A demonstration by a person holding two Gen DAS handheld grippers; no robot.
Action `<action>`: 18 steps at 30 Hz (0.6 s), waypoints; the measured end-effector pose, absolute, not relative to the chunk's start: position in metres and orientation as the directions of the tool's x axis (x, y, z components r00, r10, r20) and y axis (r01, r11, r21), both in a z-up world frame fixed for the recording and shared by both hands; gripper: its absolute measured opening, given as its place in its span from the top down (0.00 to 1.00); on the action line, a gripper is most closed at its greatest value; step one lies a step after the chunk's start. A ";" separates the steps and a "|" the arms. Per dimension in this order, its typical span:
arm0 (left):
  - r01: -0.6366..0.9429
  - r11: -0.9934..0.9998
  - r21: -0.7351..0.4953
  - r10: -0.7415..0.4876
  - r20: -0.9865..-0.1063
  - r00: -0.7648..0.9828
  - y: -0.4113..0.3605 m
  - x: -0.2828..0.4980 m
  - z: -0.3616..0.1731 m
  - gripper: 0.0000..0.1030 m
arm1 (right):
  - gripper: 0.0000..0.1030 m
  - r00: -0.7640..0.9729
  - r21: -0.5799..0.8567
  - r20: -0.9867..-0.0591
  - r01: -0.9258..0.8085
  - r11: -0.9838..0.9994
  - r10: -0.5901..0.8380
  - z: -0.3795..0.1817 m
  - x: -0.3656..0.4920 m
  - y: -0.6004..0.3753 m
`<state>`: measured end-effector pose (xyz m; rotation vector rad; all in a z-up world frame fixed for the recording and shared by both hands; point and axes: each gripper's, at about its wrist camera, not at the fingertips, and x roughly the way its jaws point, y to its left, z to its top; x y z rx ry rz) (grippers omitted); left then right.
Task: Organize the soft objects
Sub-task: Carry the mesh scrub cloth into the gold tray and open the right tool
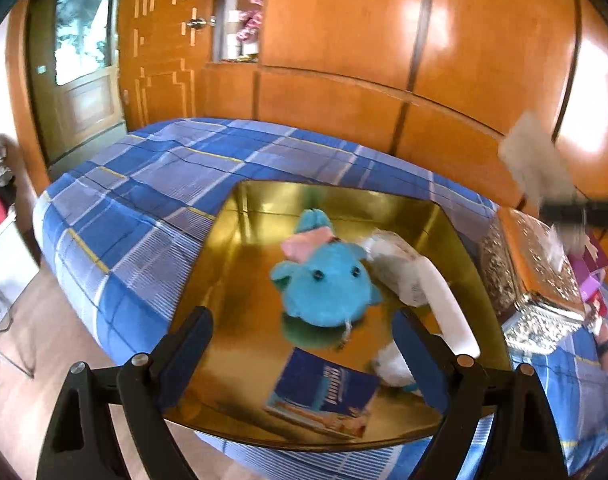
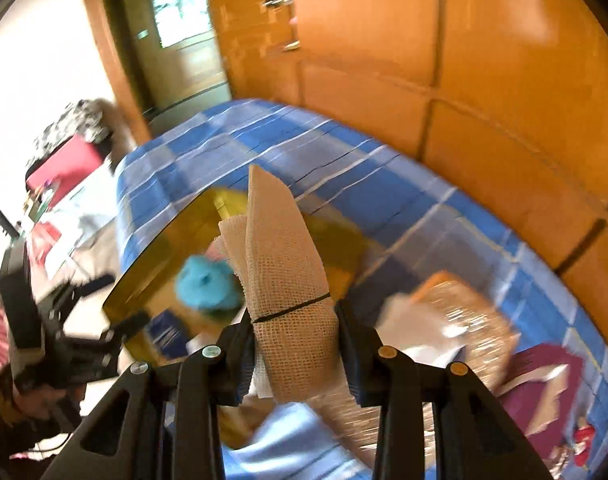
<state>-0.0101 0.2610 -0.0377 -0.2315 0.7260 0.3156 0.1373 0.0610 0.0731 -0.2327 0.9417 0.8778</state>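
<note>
Right tool (image 2: pixel 295 354) clamps gauze roll (image 2: pixel 287 280); left tool (image 1: pixel 304 354) agape.

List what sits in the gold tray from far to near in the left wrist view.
Blue plush toy → blue booklet, both on the gold tray. The white bundle beside the toy overlaps it, so it is left out.

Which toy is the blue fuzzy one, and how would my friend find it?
Look at the bed with the blue checked cover. A shiny gold tray lies on it, and the blue plush toy sits in the tray's middle, beyond the open left claw. It alone is turquoise and furry, with two black bead eyes and a pink bow; beside it lie a white bundle and a dark blue packet.
</note>
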 end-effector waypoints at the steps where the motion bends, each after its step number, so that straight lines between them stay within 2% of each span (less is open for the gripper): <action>1: -0.371 0.924 -0.095 0.214 -0.675 0.706 0.263 -0.012 -0.036 0.09 | 0.65 0.273 0.192 -0.788 -0.744 0.641 0.552 0.067 0.130 0.066; 9: -0.406 0.911 -0.073 0.267 -0.645 0.716 0.266 -0.016 -0.027 0.06 | 0.64 0.229 0.239 -0.817 -0.700 0.673 0.529 0.019 0.110 0.103; 18: -0.423 0.904 -0.058 0.291 -0.642 0.709 0.268 -0.018 -0.026 0.05 | 0.56 0.184 0.337 -0.805 -0.640 0.691 0.564 0.002 0.113 0.115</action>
